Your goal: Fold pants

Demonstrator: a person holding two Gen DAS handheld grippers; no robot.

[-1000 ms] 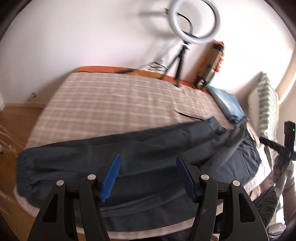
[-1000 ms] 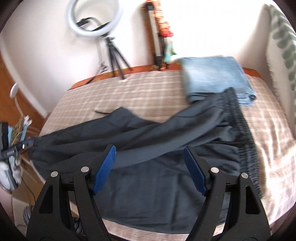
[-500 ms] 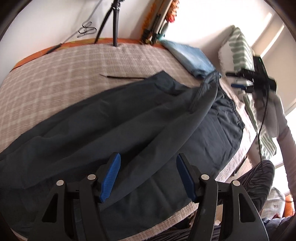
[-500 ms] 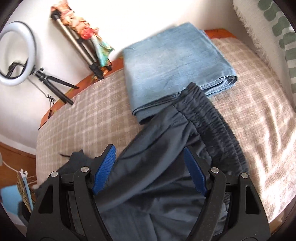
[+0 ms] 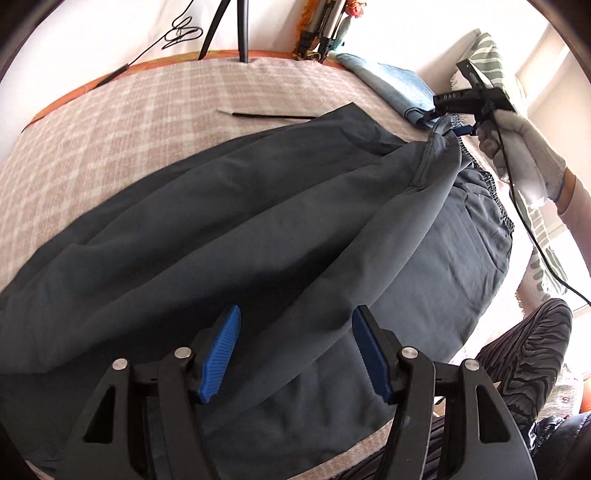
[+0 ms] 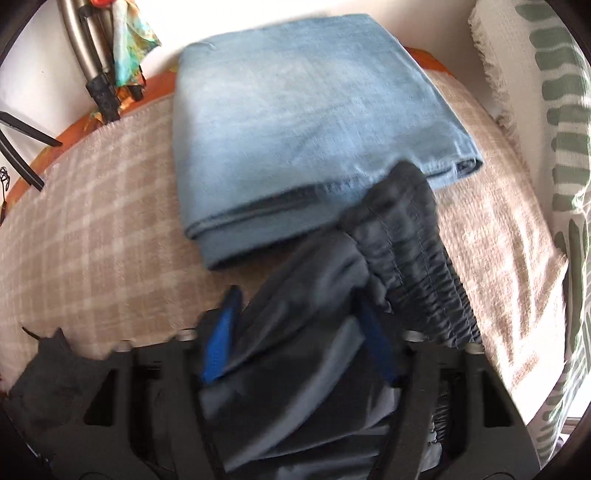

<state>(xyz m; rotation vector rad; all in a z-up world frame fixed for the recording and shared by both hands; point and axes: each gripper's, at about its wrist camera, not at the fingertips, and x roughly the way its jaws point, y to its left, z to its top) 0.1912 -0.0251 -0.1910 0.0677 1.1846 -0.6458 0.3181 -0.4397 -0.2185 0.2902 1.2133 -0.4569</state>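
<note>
Nearest the left wrist camera, the left gripper (image 5: 295,350) hovered just above the dark pants (image 5: 229,236), its blue fingers (image 5: 221,354) spread wide with nothing between them; the cloth lay below and past them, apparently untouched. The pants sprawled across the plaid bed (image 5: 110,122), legs running away to the left and the waist toward the right edge, one leg lying loosely over the other in long soft ridges. That slack suggested the garment was only part-way through a lengthwise fold.

In the right wrist view, the right gripper (image 6: 299,332) had cloth bunched between its fingers (image 6: 218,339) close to the elastic waistband (image 6: 417,266). The picture was blurred, and whether the fingers had pinched that cloth or merely straddled it could not be told. Seen from the left camera, the same gripper sat at the far waist corner, where the fabric rose in a taut ridge toward it, probably because that corner was being lifted to carry it across.

Beyond the waistband lay folded jeans (image 6: 306,122), their near edge touching or slightly overlapped by it, and behind them tripod legs (image 5: 225,29) against the wall.
</note>
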